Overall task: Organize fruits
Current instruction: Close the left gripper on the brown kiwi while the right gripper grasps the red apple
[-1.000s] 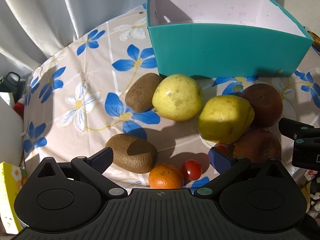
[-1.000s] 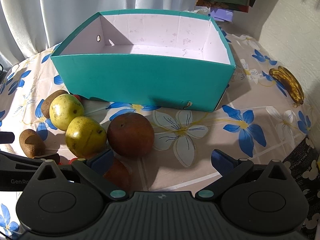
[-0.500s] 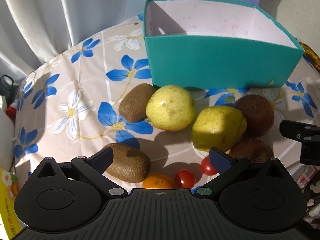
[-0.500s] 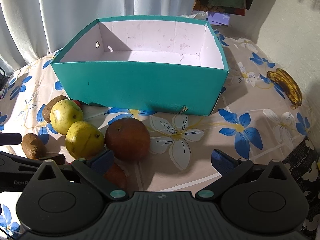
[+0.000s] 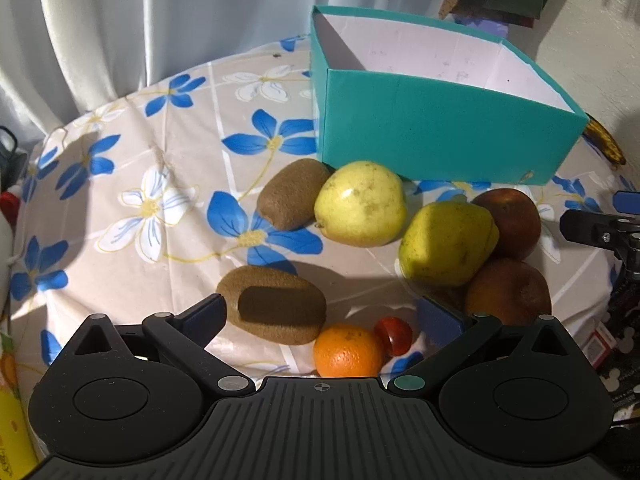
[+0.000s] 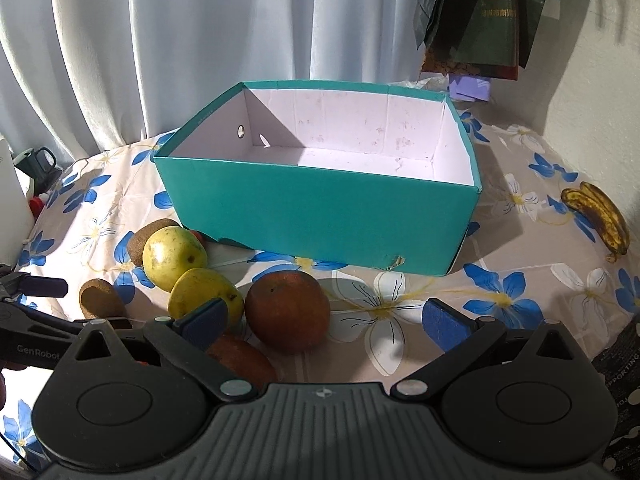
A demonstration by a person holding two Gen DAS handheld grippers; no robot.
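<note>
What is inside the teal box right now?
The teal box shows only bare white walls and floor in the right wrist view; no fruit is visible inside. The strip of floor just behind its near wall is hidden.

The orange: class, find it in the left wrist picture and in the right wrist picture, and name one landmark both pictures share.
Left wrist view: the orange lies low in the middle, just ahead of the gripper body, between a kiwi and a small red tomato.
Right wrist view: not visible.
Shared landmark: the teal box, open and empty.
</note>
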